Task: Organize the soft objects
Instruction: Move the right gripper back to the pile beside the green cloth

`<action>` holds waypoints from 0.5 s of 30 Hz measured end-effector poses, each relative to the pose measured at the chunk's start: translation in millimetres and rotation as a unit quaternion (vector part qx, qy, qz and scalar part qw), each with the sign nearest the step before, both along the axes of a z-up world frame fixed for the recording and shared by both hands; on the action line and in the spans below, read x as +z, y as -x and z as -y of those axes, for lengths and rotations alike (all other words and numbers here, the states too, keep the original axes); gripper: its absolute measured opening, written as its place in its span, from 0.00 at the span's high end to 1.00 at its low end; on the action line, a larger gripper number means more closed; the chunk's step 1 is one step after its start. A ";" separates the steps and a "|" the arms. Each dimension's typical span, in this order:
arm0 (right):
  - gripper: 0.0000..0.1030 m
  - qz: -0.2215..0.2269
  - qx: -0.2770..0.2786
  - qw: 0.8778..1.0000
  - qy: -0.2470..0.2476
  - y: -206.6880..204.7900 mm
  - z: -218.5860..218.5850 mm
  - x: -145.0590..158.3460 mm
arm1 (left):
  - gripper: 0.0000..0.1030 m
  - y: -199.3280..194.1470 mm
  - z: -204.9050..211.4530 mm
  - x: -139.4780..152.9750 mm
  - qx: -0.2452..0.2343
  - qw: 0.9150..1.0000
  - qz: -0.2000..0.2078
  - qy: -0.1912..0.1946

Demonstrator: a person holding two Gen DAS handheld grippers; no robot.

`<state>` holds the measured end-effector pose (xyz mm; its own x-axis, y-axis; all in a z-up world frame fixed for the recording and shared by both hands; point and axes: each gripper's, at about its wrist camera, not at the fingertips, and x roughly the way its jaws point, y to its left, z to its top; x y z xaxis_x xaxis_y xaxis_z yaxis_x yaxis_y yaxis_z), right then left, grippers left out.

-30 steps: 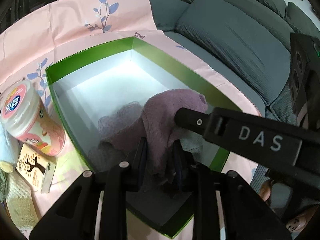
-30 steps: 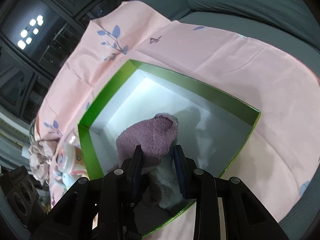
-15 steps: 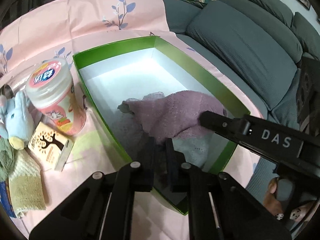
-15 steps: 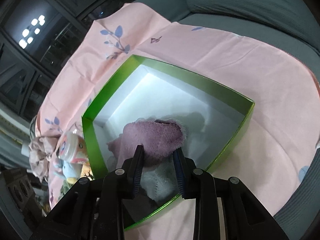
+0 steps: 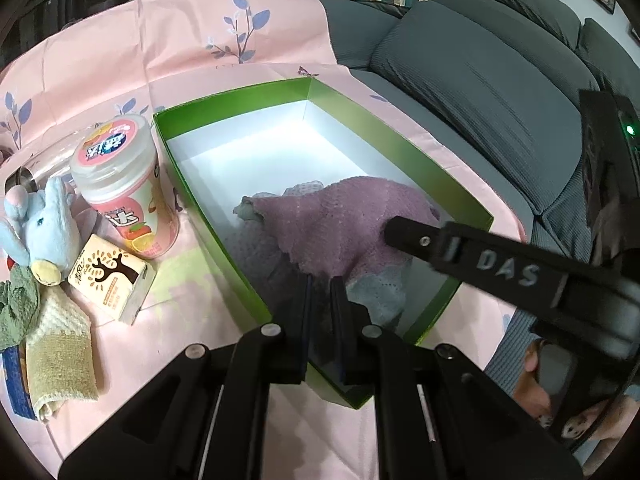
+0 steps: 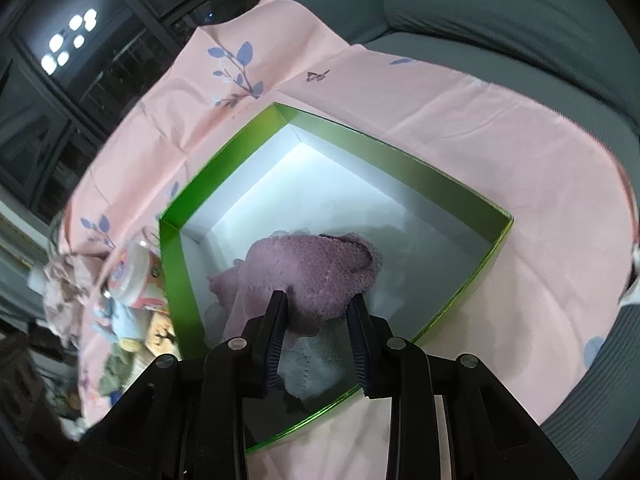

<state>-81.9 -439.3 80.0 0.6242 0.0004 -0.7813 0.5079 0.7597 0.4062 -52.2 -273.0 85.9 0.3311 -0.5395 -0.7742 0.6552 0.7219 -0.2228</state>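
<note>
A green box (image 5: 224,98) with a white inside sits on a pink cloth; it also shows in the right wrist view (image 6: 200,196). A purple towel (image 5: 340,220) lies in it over a pale blue-grey towel (image 5: 380,292). My left gripper (image 5: 320,280) is shut and empty above the box's near end. My right gripper (image 6: 318,300) is open, its fingers on either side of the purple towel (image 6: 316,268) at its near edge. A blue plush elephant (image 5: 40,224), a green cloth (image 5: 16,308) and a yellow-green towel (image 5: 60,356) lie left of the box.
A pink-lidded tub (image 5: 124,184) and a small carton (image 5: 112,280) stand between the box and the soft toys. A grey sofa (image 5: 500,92) runs behind and to the right. The right gripper's arm (image 5: 500,264) crosses the box's right side.
My left gripper let go of the purple towel, shut and pulled back up. My right gripper opened and released the towel, which dropped flat into the box.
</note>
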 end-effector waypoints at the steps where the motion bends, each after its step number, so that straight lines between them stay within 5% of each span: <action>1: 0.60 -0.002 0.002 1.000 0.012 -1.1 -2.3 1.3 | 0.88 2.1 -0.2 2.5 -0.003 1.000 0.003 -0.003; 5: 0.22 0.017 0.000 0.999 0.039 1.1 -8.9 13.1 | 0.73 11.4 -13.5 20.7 0.000 0.999 0.027 0.018; 8: 0.16 0.066 0.002 0.997 0.048 8.7 -12.6 26.4 | 0.51 15.9 -34.0 39.7 0.009 0.998 0.037 0.055; 10: 0.12 0.092 0.002 0.994 0.054 12.0 -15.6 33.4 | 0.22 19.0 -52.3 52.5 0.018 0.996 0.049 0.078; 15: 0.10 0.126 0.003 0.989 0.083 10.7 -32.7 49.3 | 0.06 23.2 -107.6 72.3 0.064 0.988 0.082 0.111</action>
